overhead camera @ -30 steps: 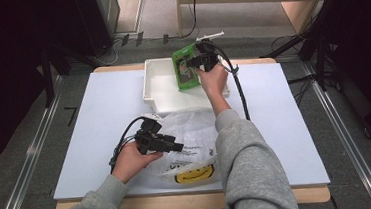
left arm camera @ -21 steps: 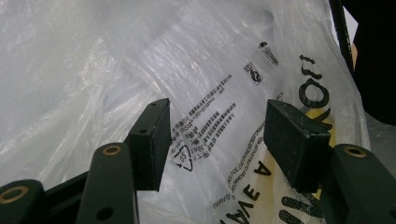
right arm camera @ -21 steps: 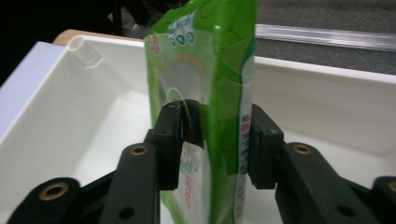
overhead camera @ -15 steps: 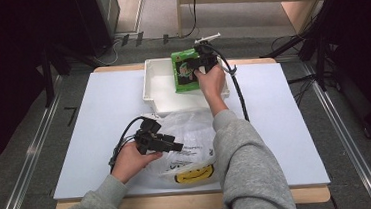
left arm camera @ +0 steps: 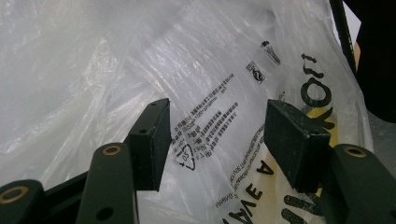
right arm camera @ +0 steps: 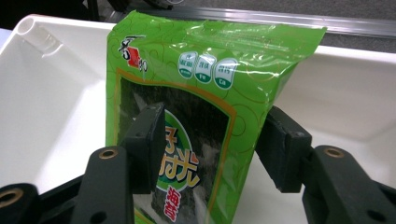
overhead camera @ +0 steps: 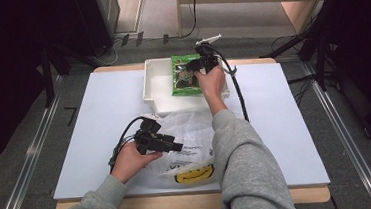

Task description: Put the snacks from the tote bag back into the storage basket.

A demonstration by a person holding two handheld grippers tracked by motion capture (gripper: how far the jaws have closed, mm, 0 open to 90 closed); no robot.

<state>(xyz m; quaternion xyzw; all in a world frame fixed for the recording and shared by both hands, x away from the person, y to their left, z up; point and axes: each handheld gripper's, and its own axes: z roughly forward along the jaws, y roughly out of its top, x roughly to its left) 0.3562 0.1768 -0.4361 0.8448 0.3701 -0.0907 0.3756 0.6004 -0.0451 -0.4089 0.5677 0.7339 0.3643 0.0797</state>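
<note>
A green seaweed snack packet lies in the white tray at the far middle of the table. My right gripper hovers at the packet's right end. In the right gripper view the packet lies between the jaws of the right gripper, which have just been opening, and the pads stand apart from it. Nearer the front, my left gripper is open over a clear plastic bag. The left gripper view shows the left gripper with its jaws wide above the printed bag.
The bag has a yellow smiley face print near the table's front edge. The right gripper's cable trails across the table beside the tray. In the right gripper view the tray wall rises to the left.
The green packet has sunk from a tilted hold to lie flatter in the tray. The right hand has shifted slightly. The left hand has kept still.
</note>
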